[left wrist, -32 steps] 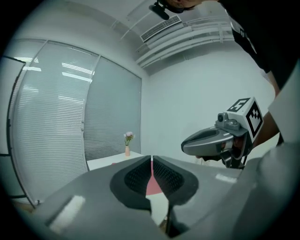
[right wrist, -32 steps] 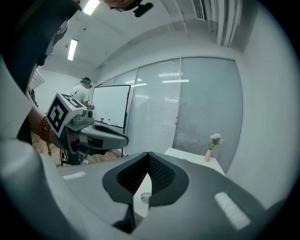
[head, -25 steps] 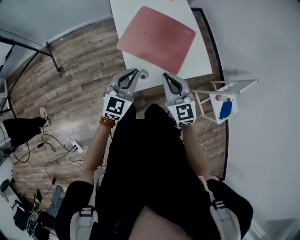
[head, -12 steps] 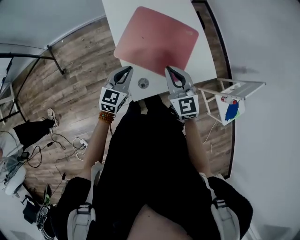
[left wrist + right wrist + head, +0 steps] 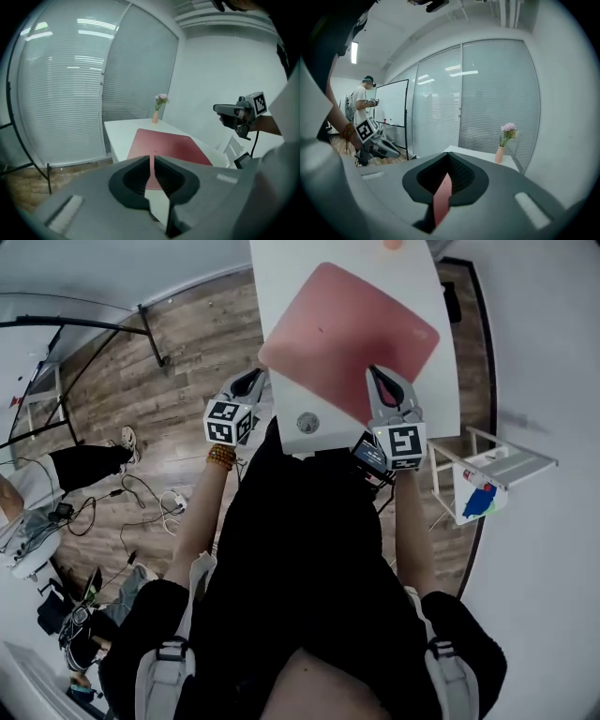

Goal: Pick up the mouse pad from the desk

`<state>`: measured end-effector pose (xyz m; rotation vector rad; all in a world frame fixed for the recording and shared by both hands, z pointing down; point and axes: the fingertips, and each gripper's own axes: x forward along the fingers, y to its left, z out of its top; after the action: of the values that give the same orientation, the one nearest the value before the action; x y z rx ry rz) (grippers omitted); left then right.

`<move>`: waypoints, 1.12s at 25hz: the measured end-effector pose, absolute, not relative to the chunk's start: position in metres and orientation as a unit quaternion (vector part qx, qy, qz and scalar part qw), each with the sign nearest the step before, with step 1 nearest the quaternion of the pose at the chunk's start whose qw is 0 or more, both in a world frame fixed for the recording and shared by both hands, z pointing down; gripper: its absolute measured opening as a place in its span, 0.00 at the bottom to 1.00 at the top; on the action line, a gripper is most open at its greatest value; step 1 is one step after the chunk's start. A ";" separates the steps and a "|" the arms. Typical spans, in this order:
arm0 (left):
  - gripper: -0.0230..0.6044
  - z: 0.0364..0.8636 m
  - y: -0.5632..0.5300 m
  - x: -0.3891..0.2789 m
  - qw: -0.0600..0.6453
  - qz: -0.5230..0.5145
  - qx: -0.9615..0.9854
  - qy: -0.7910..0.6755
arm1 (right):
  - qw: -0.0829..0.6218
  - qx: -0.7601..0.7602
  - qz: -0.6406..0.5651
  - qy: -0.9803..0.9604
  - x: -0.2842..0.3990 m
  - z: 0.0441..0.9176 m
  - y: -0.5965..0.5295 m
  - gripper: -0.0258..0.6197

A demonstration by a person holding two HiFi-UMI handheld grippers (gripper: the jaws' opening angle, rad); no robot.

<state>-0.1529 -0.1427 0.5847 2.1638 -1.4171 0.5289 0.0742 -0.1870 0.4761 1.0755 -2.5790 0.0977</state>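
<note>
Bright, even overhead light; strong fisheye bending at edges.

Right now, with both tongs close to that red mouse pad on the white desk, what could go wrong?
1. The left tongs and the right tongs are both shut, and the mouse pad lies flat on the desk. Shut tips would likely shove it rather than grab it.
2. A small vase of flowers stands at the desk's far end, beyond the pad. A hard shove might slide the pad into it and tip it.
</note>
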 end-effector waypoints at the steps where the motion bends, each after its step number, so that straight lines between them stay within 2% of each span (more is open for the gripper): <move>1: 0.08 0.593 -0.146 -0.160 0.259 0.195 0.789 -0.522 | 0.174 0.385 0.036 -0.906 0.075 0.477 -0.192 0.07; 11: 0.19 0.684 -0.185 -0.205 0.405 0.146 0.753 -0.498 | 0.223 0.424 0.030 -0.877 0.060 0.463 -0.209 0.07; 28: 0.27 0.759 -0.200 -0.208 0.517 0.143 0.741 -0.403 | 0.250 0.494 0.031 -0.832 0.046 0.451 -0.189 0.07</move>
<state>-0.2076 -0.2001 0.7594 1.7794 -0.9671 0.3426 0.0465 -0.1894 0.4510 1.3451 -2.2661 0.0832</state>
